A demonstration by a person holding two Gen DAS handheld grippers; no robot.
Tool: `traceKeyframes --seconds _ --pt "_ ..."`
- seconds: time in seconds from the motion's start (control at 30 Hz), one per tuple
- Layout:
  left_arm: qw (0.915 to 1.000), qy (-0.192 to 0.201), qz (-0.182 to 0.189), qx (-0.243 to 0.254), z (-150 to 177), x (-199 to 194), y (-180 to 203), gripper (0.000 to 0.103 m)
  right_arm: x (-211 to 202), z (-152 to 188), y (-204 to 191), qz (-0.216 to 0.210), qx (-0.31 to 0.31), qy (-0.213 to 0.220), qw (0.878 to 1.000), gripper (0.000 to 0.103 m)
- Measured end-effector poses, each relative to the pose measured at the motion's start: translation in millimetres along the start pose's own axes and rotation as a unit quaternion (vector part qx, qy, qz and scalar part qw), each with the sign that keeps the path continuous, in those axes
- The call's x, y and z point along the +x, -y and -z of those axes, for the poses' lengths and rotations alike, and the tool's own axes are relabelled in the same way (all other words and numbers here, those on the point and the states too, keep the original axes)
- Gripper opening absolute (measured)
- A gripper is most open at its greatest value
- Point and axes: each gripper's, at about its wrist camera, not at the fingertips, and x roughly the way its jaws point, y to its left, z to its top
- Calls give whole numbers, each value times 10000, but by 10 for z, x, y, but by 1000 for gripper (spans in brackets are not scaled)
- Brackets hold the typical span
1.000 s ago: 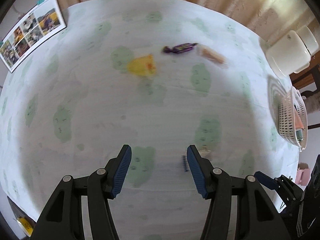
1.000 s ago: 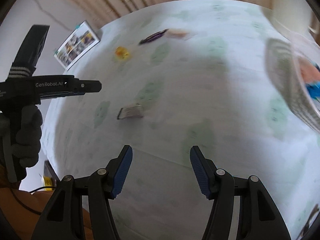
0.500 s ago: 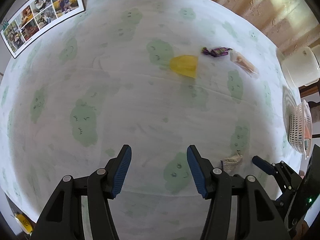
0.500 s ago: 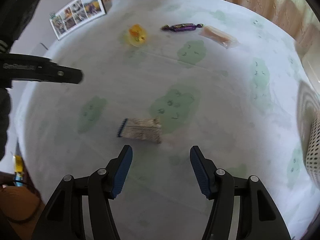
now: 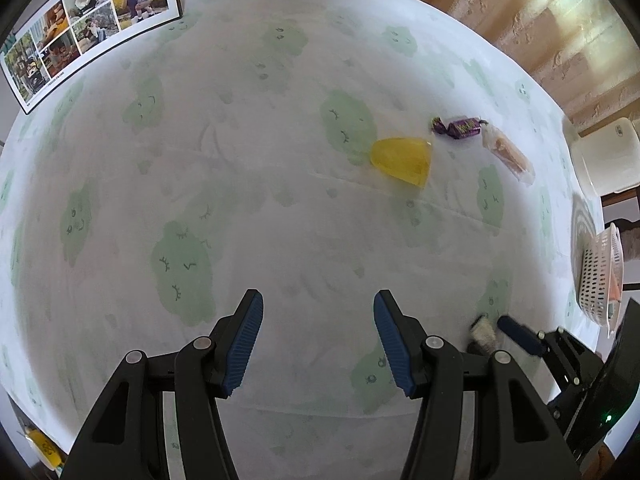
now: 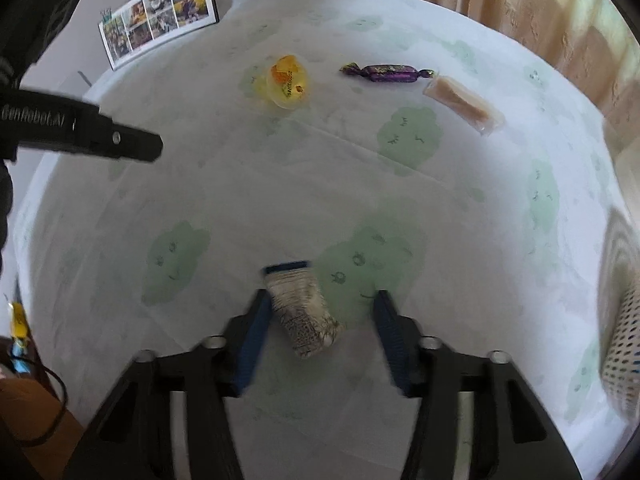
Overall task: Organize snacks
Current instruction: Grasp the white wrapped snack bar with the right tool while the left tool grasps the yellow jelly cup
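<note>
A small speckled beige packet with a blue end lies on the tablecloth between the jaws of my right gripper. The jaws are closing: the left pad is at the packet's side and the right pad stands clear of it. In the left wrist view the packet shows beside a right fingertip. My left gripper hangs open over bare cloth. Farther back lie a yellow jelly cup, a purple wrapped candy and a tan bar in clear wrap.
A white perforated basket with some snacks inside sits at the table's right edge, with a white container behind it. A photo calendar stands at the back left. Curtains hang behind the table.
My right gripper has come over the speckled packet, which now lies between its narrowing jaws. My left gripper has drifted left, so the snacks sit farther right in its view.
</note>
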Motion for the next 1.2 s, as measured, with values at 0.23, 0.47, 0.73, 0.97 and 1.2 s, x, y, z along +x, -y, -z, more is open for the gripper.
traceKeyframes --seconds 0.23,0.47,0.73,0.97,1.2 --pt "10000 -3 11 67 -112 52 72 54 -56 112 166 -192 321 -120 9992 30" --pt "9995 115 24 306 -322 124 314 54 -187 198 421 -488 1045 -62 9933 29" --pt "9978 292 128 589 -599 190 637 54 -346 243 445 -414 1160 77 9924 29" --pt "9978 190 6 640 -802 450 671 46 -350 289 467 -413 1294 60 9907 29" --pt "9978 200 123 624 -783 504 658 40 -321 283 472 -417 1319 5 9904 29"
